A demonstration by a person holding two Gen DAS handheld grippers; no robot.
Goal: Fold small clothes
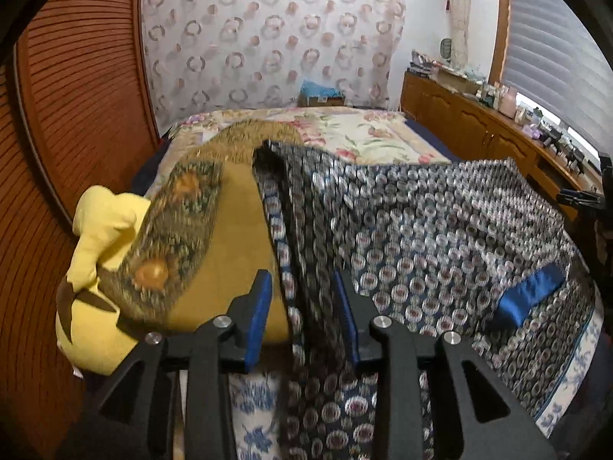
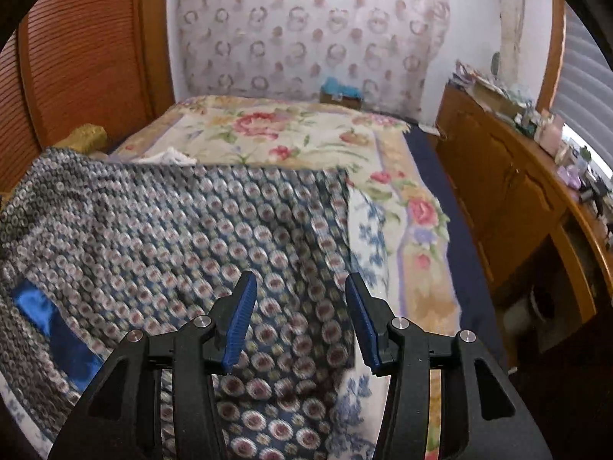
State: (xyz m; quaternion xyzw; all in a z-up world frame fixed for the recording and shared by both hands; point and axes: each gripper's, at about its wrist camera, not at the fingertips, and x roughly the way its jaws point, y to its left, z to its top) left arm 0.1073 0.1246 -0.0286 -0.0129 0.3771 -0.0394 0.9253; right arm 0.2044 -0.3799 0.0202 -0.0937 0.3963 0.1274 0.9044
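A dark blue garment (image 1: 440, 230) printed with small round flowers lies spread on the bed, with a plain blue patch (image 1: 528, 295) on it. One raised fold of the garment runs between the fingers of my left gripper (image 1: 304, 303); the blue pads stand apart from the cloth, so the gripper is open. In the right wrist view the same garment (image 2: 172, 237) covers the near left of the bed, its blue patch (image 2: 49, 326) at the left edge. My right gripper (image 2: 300, 306) hovers open over the garment's right edge, with nothing pinched between its pads.
A yellow plush toy (image 1: 99, 268) and a mustard cushion (image 1: 214, 253) sit to the left of the garment. A floral blanket (image 2: 291, 134) covers the bed. A wooden cabinet (image 2: 509, 199) with clutter on top runs along the right. A slatted wooden wall (image 1: 76, 96) stands at the left.
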